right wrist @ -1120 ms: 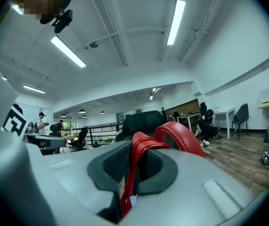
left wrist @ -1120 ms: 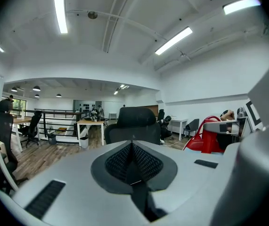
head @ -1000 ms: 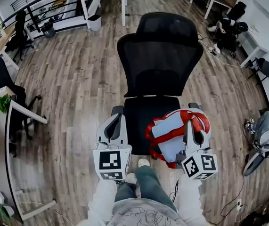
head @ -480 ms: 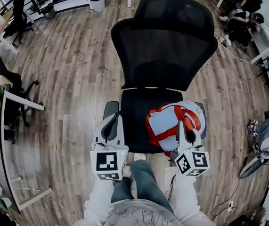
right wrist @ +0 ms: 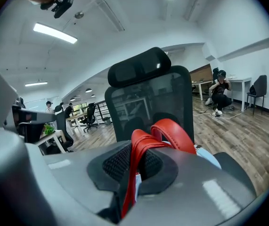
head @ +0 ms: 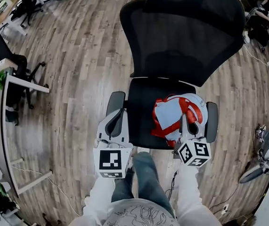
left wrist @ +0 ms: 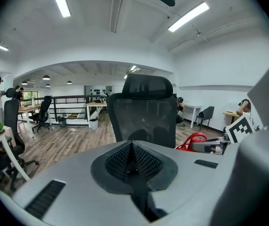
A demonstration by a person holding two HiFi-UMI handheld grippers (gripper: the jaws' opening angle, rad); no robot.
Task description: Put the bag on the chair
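One-handed, hold the bag (head: 171,117) by its red straps (right wrist: 142,147), pinched in the closed right gripper (head: 186,122) over the right side of the chair (head: 141,112), judging it soft, light and floppy, with the left gripper (head: 117,122) shut, empty.

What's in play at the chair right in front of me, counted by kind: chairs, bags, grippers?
chair: 1
bag: 1
grippers: 2, the left gripper shut and empty, the right gripper shut on the bag's red strap
total: 4
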